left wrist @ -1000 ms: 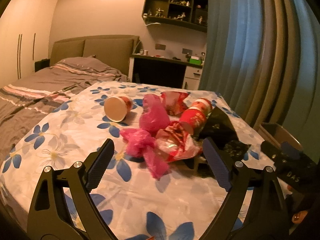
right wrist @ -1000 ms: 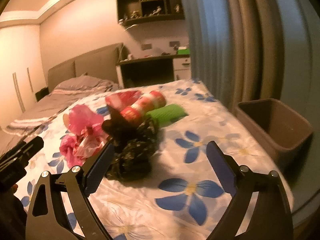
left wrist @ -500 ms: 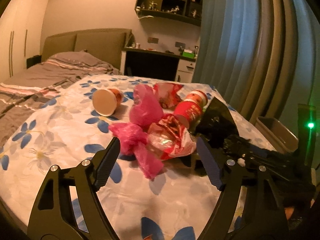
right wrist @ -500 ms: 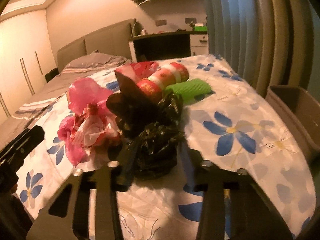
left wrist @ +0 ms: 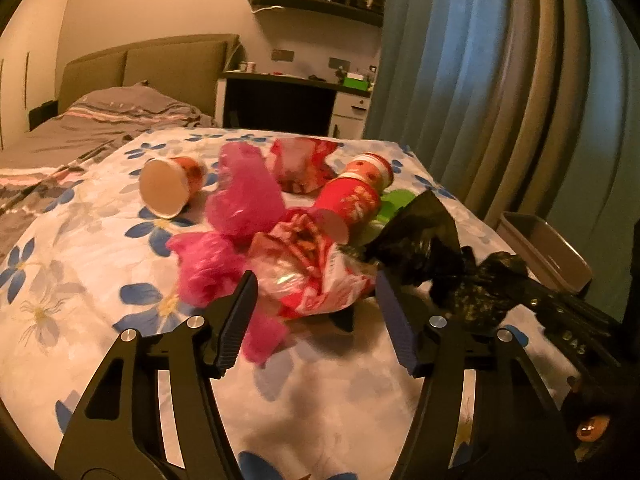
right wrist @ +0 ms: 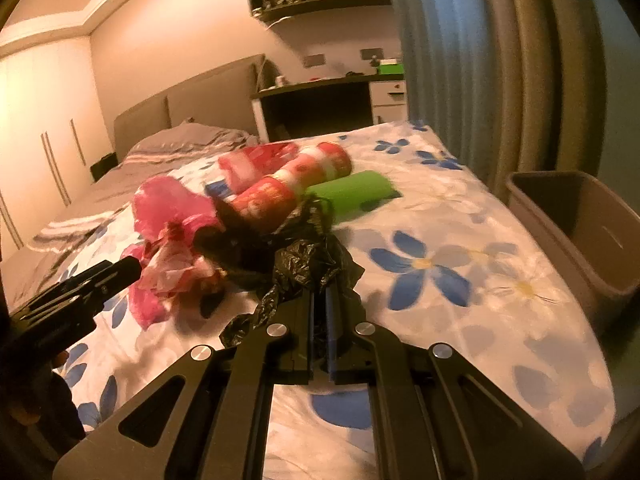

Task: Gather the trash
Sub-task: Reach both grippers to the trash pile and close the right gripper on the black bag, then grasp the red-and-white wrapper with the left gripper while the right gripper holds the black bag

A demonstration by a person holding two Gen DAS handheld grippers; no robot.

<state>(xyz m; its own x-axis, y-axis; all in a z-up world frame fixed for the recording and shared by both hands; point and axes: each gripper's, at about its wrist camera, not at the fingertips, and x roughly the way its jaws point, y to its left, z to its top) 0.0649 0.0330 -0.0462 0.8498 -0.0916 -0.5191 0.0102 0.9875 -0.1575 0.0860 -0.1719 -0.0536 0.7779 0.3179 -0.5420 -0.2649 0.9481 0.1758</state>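
Trash lies heaped in the middle of the flower-print bedsheet (right wrist: 460, 240): a crumpled black plastic bag (right wrist: 308, 260), a crinkled red-and-white snack wrapper (left wrist: 316, 276), wads of pink plastic film (left wrist: 244, 204), a red cylindrical snack can (right wrist: 296, 184), a tipped paper cup (left wrist: 168, 188) and a flat green packet (right wrist: 352, 192).

The right claw (right wrist: 318, 312) is pinched together on a fold of the black bag, the film bunched between its blue pads. The left claw (left wrist: 316, 304) has just been closing; its jaws stand partly apart on either side of the snack wrapper, and I cannot tell that the pads press on it yet.

To do this step well, I judge the right hand should lift slowly, since the thin bag is caught only by a fold and its far end lies against the can and wrapper; a jerk could drag neighbours along or slip the film out. The left claw would do best to finish closing low on the wrapper's bulk rather than on a loose flap.

Beyond the right edge of the bed stands the brown rectangular waste bin (right wrist: 580, 220), just beside the mattress and in front of the blue curtain (right wrist: 460, 60). The sheet between pile and bin is bare, so the route is open; the bed edge drops off just before the bin's rim, so the bag must clear both.
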